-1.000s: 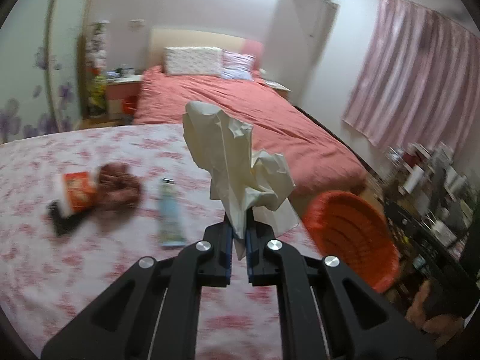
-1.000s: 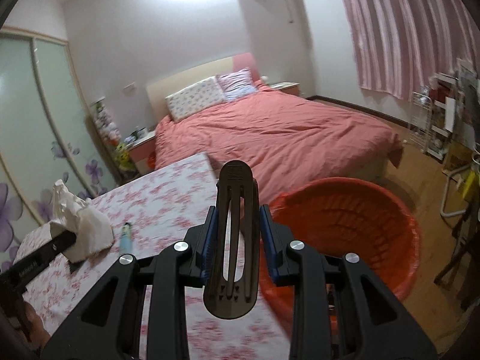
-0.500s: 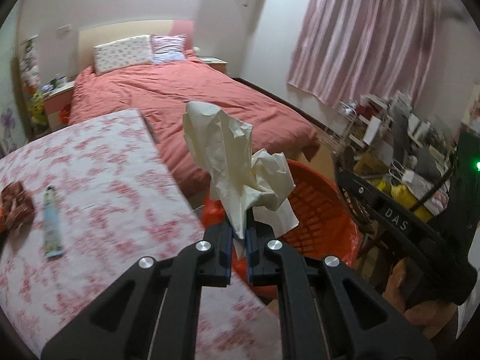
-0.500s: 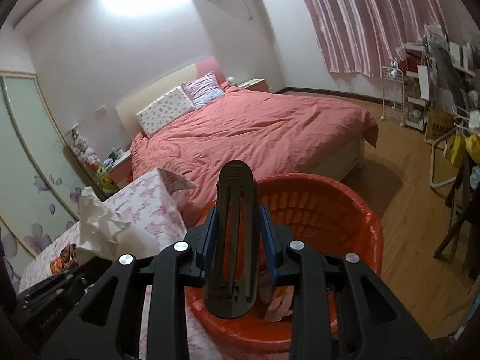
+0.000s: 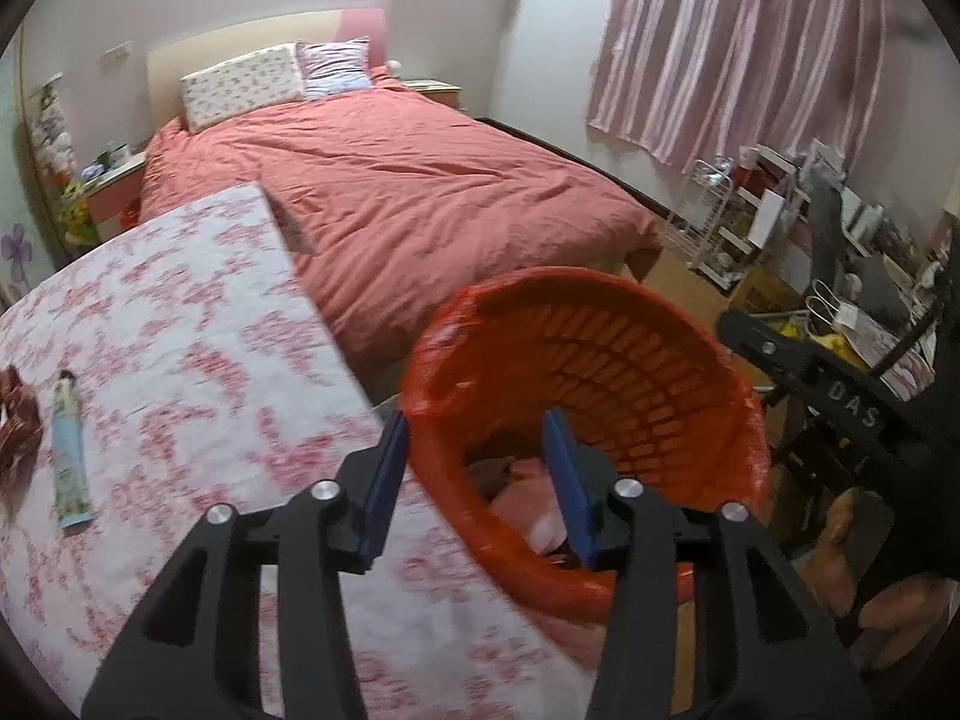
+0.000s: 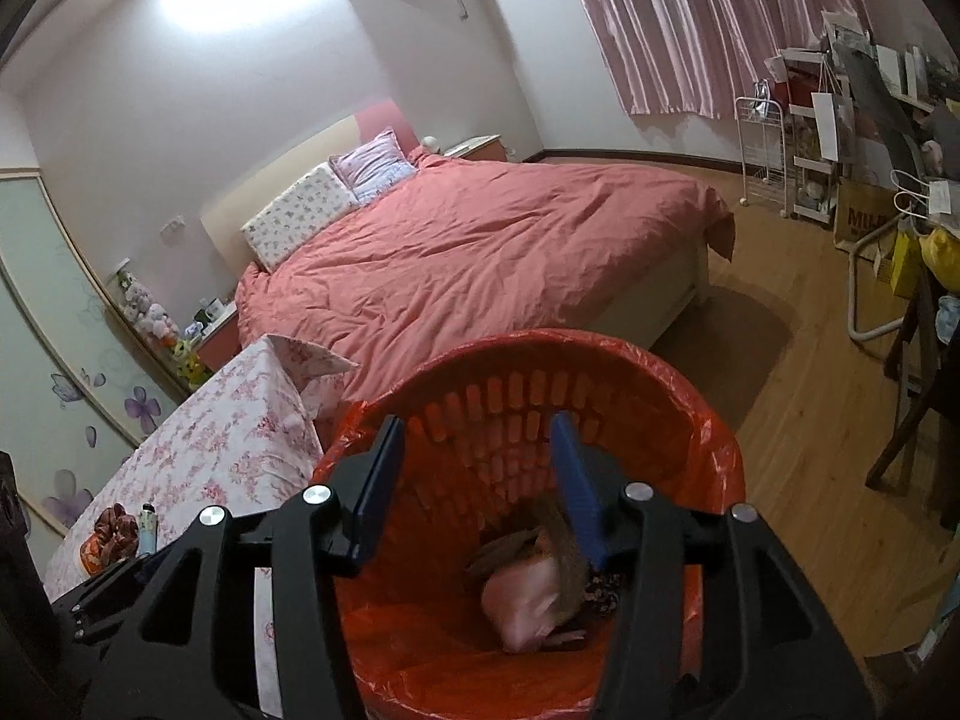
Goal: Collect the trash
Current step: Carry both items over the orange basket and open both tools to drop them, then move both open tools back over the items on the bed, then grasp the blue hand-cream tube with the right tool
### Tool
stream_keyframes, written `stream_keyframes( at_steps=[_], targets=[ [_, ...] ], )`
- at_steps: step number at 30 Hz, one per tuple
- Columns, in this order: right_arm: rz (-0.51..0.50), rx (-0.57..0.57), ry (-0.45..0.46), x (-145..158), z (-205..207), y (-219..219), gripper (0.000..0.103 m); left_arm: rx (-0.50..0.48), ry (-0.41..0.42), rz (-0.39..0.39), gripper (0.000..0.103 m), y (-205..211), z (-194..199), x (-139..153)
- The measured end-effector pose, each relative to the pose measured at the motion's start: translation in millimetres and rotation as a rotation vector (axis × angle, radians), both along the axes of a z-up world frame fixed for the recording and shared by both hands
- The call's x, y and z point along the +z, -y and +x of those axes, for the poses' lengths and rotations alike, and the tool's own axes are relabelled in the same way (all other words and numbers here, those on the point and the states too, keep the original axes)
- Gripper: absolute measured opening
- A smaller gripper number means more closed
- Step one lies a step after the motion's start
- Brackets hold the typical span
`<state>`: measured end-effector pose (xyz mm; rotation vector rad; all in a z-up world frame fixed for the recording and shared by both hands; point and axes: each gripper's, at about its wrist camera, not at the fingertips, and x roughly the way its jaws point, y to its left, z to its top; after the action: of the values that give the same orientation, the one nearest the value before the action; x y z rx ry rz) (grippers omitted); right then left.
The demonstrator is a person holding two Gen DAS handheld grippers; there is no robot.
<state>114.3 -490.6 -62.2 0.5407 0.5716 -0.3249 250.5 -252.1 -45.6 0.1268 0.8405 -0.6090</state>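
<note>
An orange basket [image 5: 690, 372] lined with an orange bag stands beside the floral table [image 5: 180, 330]; it also shows in the right wrist view [image 6: 690, 420]. My left gripper [image 5: 477, 480] is open and empty over the basket's near rim. My right gripper [image 6: 474, 480] is open and empty above the basket. Crumpled tissue [image 6: 528, 600] and a blurred dark clip [image 6: 561, 546] lie inside the basket. A light blue tube [image 5: 69, 456] and a reddish-brown wrapper [image 5: 18, 420] lie on the table at the left.
A bed with a red cover [image 5: 420, 192] lies behind the table and basket. Cluttered shelves and bags [image 6: 840, 168] stand at the right by pink curtains [image 5: 750, 48]. Wooden floor [image 6: 810, 390] lies to the right of the basket.
Both grippers have opened over the basket. The left one has let go of the crumpled tissue, the right one the dark clip. Both now lie in the basket.
</note>
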Motion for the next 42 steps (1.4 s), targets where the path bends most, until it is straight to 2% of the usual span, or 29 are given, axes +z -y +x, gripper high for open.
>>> stream_keyframes(
  at_steps=[6, 17, 23, 33, 37, 42],
  targets=[
    [-0.038, 0.029, -0.012, 8.2, 4.8, -15.1, 0.055, 0.088, 0.056, 0.045, 0.07, -43.4, -0.4, 3.5],
    [-0.103, 0.193, -0.049, 16.4, 26.0, -87.6, 0.055, 0.309, 0.082, 0.091, 0.087, -153.9, 10.4, 5.3],
    [-0.138, 0.32, -0.088, 12.7, 47.5, -143.6, 0.055, 0.455, 0.094, 0.118, 0.09, -229.7, 14.9, 3.7],
    [-0.159, 0.55, -0.141, -1.4, 94.5, -255.6, 0.055, 0.69, 0.086, 0.106, 0.091, -352.6, 25.9, 5.1],
    [-0.17, 0.579, -0.143, -4.8, 117.4, -292.2, 0.054, 0.737, 0.081, 0.099, 0.091, -384.5, 28.9, 4.3],
    [-0.157, 0.579, -0.149, -9.3, 143.6, -316.6, 0.051, 0.747, 0.084, 0.071, 0.09, -405.5, 32.5, 1.2]
  ],
)
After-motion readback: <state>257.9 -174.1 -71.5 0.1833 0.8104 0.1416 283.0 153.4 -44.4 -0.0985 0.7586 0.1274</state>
